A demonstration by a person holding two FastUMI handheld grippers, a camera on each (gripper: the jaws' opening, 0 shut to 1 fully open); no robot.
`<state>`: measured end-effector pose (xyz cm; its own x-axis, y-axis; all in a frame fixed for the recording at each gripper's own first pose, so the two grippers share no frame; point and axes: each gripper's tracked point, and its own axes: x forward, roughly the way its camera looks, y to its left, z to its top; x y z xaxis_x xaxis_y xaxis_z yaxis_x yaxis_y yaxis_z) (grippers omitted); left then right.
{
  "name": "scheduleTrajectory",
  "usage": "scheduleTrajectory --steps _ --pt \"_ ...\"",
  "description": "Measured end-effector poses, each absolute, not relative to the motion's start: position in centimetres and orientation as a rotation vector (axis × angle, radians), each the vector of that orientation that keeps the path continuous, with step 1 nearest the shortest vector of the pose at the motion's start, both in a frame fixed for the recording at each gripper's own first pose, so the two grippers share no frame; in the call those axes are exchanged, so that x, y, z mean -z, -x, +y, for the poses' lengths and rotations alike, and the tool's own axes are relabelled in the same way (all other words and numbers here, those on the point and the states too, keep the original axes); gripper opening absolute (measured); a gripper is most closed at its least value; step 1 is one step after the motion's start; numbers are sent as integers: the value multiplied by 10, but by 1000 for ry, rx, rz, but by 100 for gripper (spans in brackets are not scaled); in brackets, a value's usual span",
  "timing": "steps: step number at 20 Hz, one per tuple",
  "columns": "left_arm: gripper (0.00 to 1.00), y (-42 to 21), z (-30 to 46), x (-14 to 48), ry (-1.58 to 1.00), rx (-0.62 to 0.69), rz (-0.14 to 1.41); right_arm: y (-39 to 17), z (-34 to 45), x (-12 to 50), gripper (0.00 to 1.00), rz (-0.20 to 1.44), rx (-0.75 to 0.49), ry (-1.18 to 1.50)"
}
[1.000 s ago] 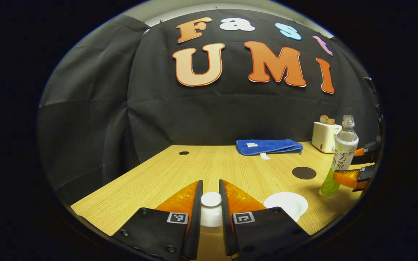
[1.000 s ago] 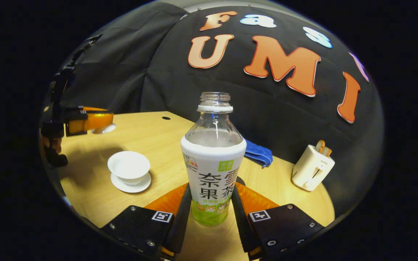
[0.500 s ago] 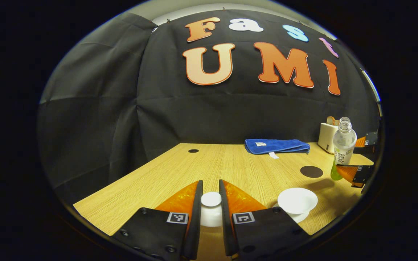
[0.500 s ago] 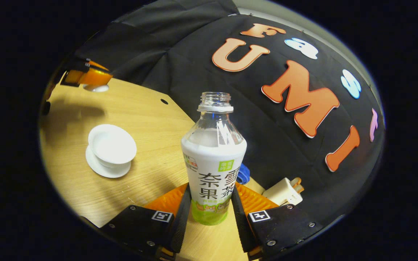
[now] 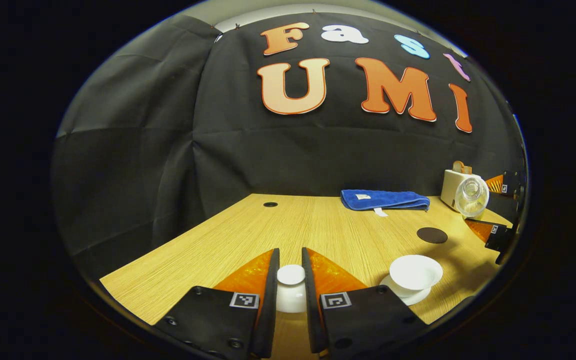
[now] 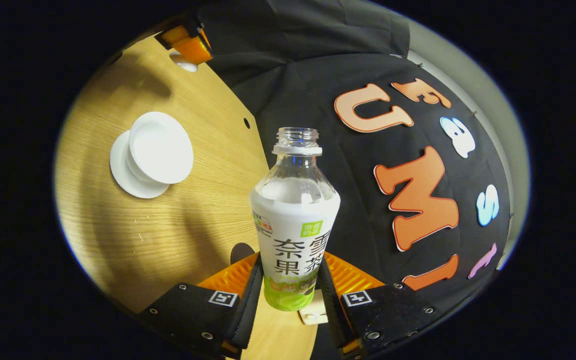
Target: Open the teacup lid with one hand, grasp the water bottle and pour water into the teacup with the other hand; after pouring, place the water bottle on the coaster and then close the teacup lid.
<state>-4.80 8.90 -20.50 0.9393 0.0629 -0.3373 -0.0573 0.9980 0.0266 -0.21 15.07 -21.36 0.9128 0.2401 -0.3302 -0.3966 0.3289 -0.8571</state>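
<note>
My left gripper (image 5: 290, 280) is shut on the white teacup lid (image 5: 290, 286), held above the wooden table (image 5: 288, 230). To its right stands the open white teacup (image 5: 414, 273) on its saucer (image 5: 408, 296). My right gripper (image 6: 288, 287) is shut on the uncapped water bottle (image 6: 294, 220), which is tilted over toward the teacup (image 6: 160, 147). In the left gripper view the bottle (image 5: 470, 196) shows mouth-on at the far right, above and behind the cup. The dark round coaster (image 5: 431, 235) lies behind the cup. The left gripper (image 6: 188, 47) with the lid shows far off.
A folded blue towel (image 5: 384, 199) lies at the table's back. A small white toaster (image 5: 454, 183) stands at the back right, beside the bottle. A small dark hole (image 5: 270, 204) is in the tabletop at the back left.
My right gripper has lifted the bottle and tipped it toward the teacup, so the table has rolled in its view. My left gripper has drifted slightly left, still holding the lid.
</note>
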Motion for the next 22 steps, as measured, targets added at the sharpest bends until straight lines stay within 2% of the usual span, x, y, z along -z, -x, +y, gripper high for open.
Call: scheduleTrajectory --steps 2,3,4,5,9,10,12,19,20,22 --pt "28 51 89 205 -2 -57 351 2 155 210 62 115 -428 1226" --pt "34 51 88 204 7 -52 348 2 158 205 62 81 -423 1265" --pt "34 52 87 202 9 -51 344 -2 162 203 61 57 -424 1301" --pt "30 52 89 201 7 -53 342 -3 162 203 61 40 -429 1332" --pt "31 54 94 198 0 -59 332 -3 166 200 62 -24 -439 1423" --pt "28 54 95 200 0 -61 334 -4 168 200 59 -39 -437 1446" --pt "31 59 96 201 1 -61 341 -7 169 200 61 -69 -428 1488" --pt "31 63 104 206 -6 -73 353 -11 172 192 61 -177 -395 1617" --pt "30 63 105 205 -4 -73 352 -12 173 190 65 -191 -392 1633" --pt "31 64 107 207 0 -76 352 -12 174 188 61 -221 -385 1656"
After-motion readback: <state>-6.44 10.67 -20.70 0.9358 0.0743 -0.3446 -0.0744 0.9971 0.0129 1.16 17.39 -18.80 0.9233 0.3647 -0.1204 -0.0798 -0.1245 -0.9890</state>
